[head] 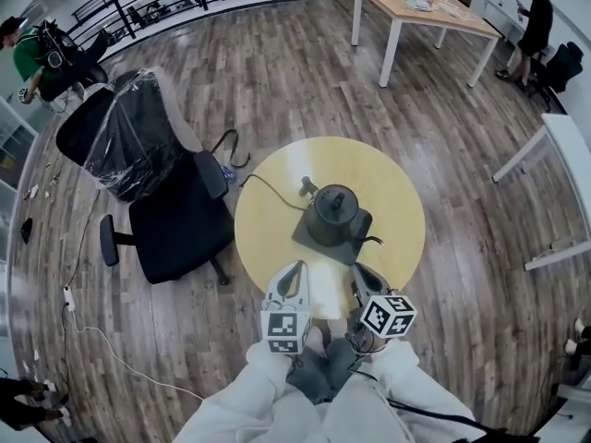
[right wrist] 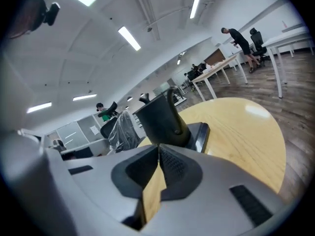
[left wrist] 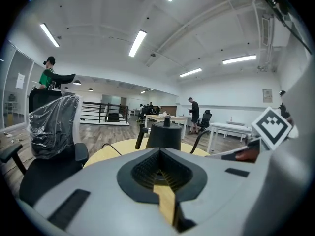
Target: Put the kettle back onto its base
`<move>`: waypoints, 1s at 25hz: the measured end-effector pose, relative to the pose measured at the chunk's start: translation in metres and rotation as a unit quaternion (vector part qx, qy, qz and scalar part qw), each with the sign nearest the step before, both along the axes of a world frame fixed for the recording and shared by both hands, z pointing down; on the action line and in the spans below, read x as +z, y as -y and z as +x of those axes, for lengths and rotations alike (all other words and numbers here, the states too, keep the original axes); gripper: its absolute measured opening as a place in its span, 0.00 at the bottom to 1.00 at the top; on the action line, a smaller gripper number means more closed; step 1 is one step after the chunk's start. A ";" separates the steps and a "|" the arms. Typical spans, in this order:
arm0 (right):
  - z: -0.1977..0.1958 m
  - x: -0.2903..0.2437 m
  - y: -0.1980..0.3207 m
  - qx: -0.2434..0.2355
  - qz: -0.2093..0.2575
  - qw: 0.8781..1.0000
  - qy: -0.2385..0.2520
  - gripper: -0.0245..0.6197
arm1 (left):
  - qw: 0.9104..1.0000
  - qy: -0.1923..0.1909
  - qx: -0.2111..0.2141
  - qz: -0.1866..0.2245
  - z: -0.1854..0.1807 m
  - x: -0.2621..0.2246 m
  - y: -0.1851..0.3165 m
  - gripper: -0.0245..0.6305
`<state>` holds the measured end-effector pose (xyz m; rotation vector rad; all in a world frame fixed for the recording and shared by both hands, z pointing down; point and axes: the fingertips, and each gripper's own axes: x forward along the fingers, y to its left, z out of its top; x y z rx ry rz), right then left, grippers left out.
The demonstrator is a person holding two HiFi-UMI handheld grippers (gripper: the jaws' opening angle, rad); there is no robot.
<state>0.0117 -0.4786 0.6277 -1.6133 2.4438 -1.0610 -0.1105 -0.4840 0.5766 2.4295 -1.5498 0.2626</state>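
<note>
Round table (head: 268, 220) on wood floor (head: 277, 81), chair (head: 175, 215) at its left. Mid-table the kettle (head: 332, 214) sits upright on its base (head: 311, 241). At the near edge, left gripper (head: 294, 272) and right gripper (head: 363, 275): both pressed together, empty, apart from kettle.

The lower part of the kettle (left wrist: 164, 135) sits hidden behind the left claw (left wrist: 160, 150).

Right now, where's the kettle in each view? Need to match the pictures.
Head view: kettle near picture centre, mid-table, on its dark base.
Left gripper view: kettle at centre, just below mid-height, spout to the right.
Right gripper view: kettle slightly left of centre, leaning in the picture.
Shared landmark: the round yellow table under it in all three.
</note>
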 end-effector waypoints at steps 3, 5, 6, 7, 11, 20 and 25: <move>-0.003 -0.029 -0.011 -0.030 0.047 0.998 -0.021 0.06 | 1.000 -0.006 0.008 0.005 0.007 -0.010 -0.013 0.04; -0.007 -0.048 -0.013 -0.048 0.075 0.995 -0.041 0.06 | 1.000 -0.011 0.007 0.010 0.009 -0.020 -0.021 0.04; -0.009 -0.056 -0.015 -0.057 0.086 0.993 -0.048 0.06 | 1.000 -0.015 0.005 0.012 0.010 -0.025 -0.026 0.04; -0.011 -0.065 -0.017 -0.064 0.097 0.992 -0.048 0.06 | 1.000 -0.016 0.003 0.014 0.011 -0.030 -0.031 0.04; -0.007 -0.095 -0.032 -0.077 0.133 0.988 0.000 0.05 | 1.000 -0.010 -0.002 0.027 0.022 -0.049 -0.057 0.04; 0.049 -0.136 -0.126 -0.100 0.179 0.978 -0.027 0.05 | 0.998 -0.010 -0.043 0.043 0.082 -0.067 -0.156 0.04; 0.061 -0.148 -0.172 -0.108 0.177 0.977 -0.039 0.05 | 0.998 0.013 -0.059 0.033 0.108 -0.075 -0.205 0.04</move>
